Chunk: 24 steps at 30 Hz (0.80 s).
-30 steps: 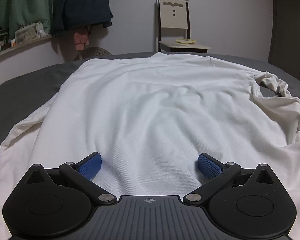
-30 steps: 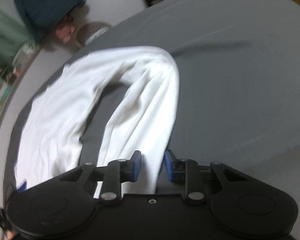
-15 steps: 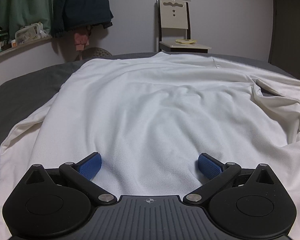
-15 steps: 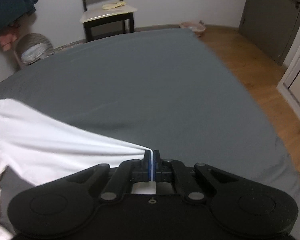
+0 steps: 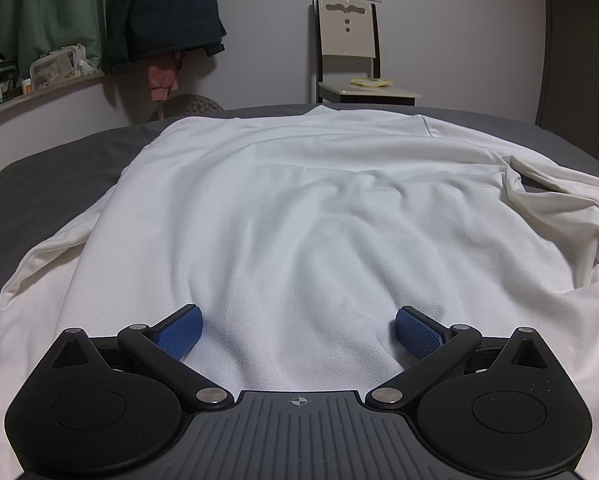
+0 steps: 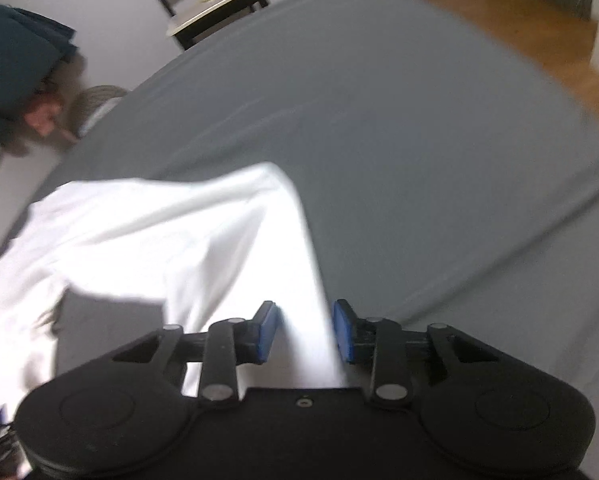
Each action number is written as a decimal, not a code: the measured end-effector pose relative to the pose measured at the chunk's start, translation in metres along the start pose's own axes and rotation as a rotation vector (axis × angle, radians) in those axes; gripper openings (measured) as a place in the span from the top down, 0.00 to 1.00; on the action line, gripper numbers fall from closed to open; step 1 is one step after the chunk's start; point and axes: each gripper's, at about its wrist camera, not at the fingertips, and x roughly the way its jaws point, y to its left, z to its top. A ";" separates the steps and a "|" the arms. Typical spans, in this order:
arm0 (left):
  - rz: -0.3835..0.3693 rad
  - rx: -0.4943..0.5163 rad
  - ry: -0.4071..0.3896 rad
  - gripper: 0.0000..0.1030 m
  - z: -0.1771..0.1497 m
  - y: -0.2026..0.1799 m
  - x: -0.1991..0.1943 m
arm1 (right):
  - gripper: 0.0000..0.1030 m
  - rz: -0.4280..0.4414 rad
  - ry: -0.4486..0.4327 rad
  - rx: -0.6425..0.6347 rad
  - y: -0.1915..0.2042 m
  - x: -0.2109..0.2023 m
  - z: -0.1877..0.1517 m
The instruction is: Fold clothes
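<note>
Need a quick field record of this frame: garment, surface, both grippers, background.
garment: white long-sleeved top, spread flat, lightly wrinkled
surface: grey bed sheet
right sleeve: white sleeve, runs between the right gripper's blue pads
left gripper: open, over the near hem, nothing held
right gripper: open, straddling the sleeve; view blurred
background: cream chair with dark frame, dark jacket hanging on the wall

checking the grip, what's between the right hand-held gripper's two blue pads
In the right wrist view, the white shirt's sleeve runs between the open right hand-held gripper's pads; neither pad clamps it.
</note>
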 end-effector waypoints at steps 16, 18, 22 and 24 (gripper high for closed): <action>0.001 0.000 0.001 0.00 0.000 0.001 0.000 | 0.71 -0.400 -0.139 -0.131 -0.011 0.008 0.045; 0.001 -0.001 0.001 0.00 0.000 0.001 0.000 | 0.61 -0.360 -0.146 -0.076 -0.018 0.003 0.039; -0.002 -0.005 0.002 0.00 0.001 0.002 0.001 | 0.44 -0.258 -0.138 0.090 -0.035 -0.010 0.030; -0.001 -0.005 0.003 0.00 0.001 0.001 0.001 | 0.44 -0.207 -0.135 0.173 -0.044 -0.017 0.026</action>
